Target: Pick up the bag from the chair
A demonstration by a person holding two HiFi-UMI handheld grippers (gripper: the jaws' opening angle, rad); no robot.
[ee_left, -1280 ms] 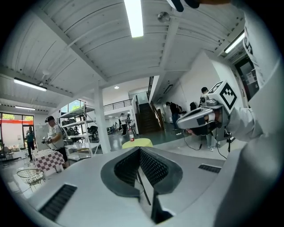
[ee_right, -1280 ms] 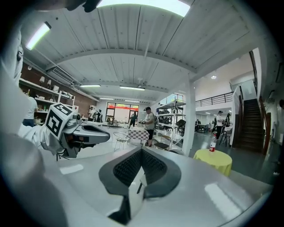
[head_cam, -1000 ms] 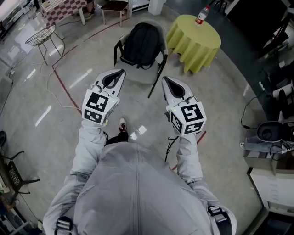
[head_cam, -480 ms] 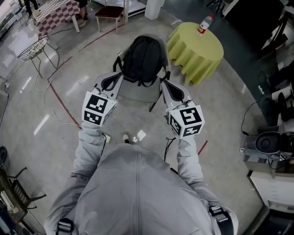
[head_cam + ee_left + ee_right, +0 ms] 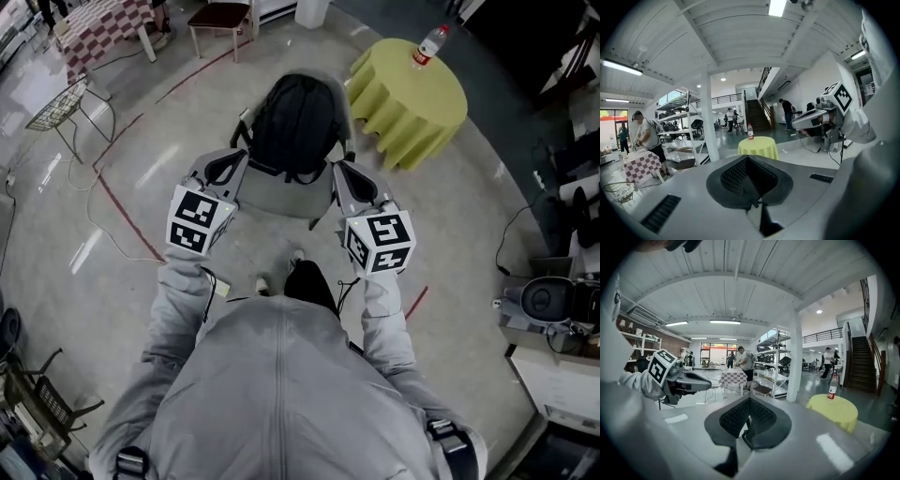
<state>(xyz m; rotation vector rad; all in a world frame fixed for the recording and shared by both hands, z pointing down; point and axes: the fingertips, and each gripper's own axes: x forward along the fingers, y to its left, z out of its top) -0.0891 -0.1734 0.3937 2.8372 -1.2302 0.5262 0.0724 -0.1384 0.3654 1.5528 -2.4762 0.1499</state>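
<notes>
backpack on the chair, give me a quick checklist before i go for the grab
1. Black backpack upright on the chair, leaning on the backrest: ok.
2. Left gripper ready to grasp: not ok, jaws shut and empty.
3. Right gripper ready to grasp: not ok, jaws shut and empty.
4. Way in is free: ok, nothing lies between the grippers and the backpack in the head view.
5. Top handle or strap located: cannot tell, the backpack is too dark to pick one out.
6. Round table with the bottle out of the way: ok, apart from the chair.
</notes>
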